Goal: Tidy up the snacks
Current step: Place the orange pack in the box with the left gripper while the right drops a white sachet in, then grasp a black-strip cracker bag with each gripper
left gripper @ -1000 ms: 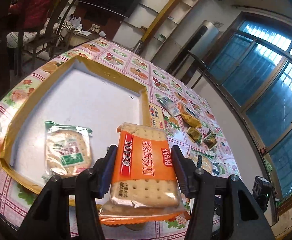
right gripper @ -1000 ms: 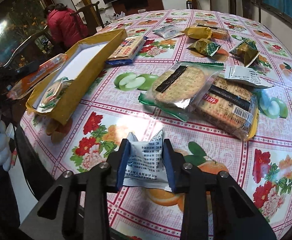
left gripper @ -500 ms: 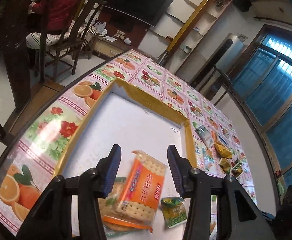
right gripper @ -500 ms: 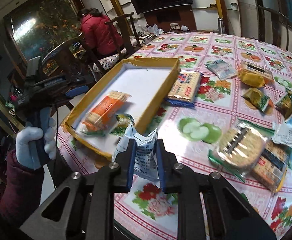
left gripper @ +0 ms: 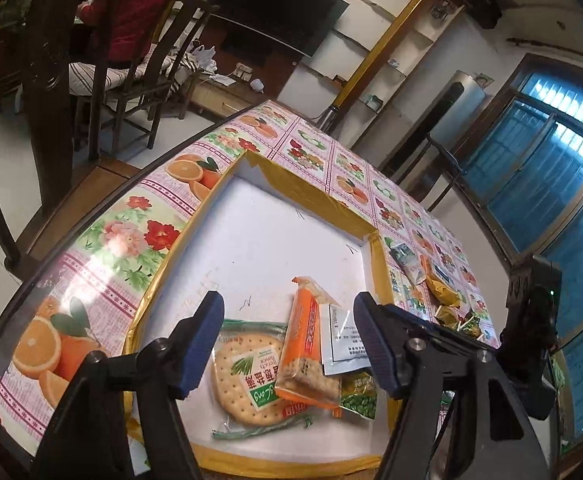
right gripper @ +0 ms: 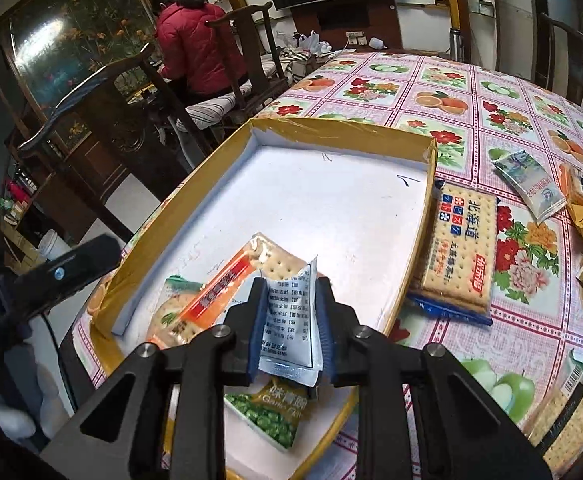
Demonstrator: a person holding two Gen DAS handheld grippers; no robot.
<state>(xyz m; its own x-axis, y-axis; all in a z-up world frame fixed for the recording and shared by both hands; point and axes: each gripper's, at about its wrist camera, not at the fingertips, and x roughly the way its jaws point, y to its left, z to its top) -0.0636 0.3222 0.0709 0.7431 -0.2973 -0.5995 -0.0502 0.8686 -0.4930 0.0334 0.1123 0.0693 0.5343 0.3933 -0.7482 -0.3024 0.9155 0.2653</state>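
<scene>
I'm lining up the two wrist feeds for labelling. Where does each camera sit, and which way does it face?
Left wrist: behind the open left gripper, looking down into the yellow box; both blue fingers show, plus the right gripper's body at right.
Right wrist: behind the right gripper, shut on a white sachet over the box; a gloved hand shows at left.
Shared: the box, orange cracker pack, round cracker pack, green pea pack.

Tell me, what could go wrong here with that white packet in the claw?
The right claw pinches the white packet over the tray; dropped here, it may land atop the orange cracker pack and green pea packet, piling the near corner. The crumpled packet might also slip out early.
</scene>
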